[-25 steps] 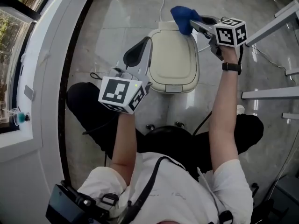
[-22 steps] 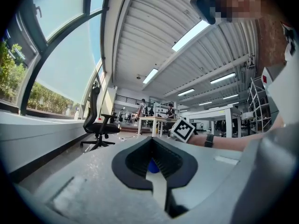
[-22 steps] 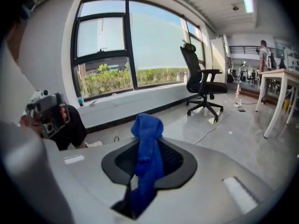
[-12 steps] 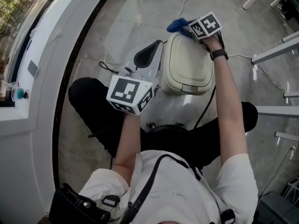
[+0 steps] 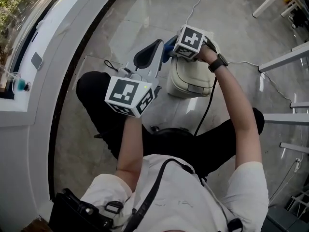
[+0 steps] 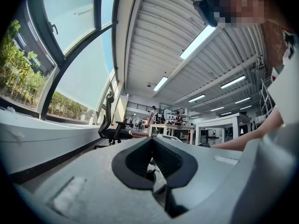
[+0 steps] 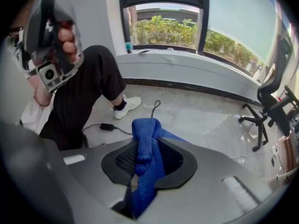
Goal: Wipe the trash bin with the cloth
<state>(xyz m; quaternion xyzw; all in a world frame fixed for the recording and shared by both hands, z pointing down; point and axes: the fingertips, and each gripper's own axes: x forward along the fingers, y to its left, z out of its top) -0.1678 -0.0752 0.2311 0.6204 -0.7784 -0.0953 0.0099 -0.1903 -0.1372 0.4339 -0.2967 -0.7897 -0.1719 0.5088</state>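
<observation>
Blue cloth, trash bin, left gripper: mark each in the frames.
blue cloth point(image 7: 148, 162), right gripper view, on the fold pinched between the jaws.
trash bin point(image 5: 189, 77), head view, on the cream lid's top.
left gripper point(image 6: 150, 146), left gripper view, where its shut jaw tips meet.

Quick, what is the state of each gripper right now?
Left gripper: closed, empty.
Right gripper: closed on the blue cloth.
</observation>
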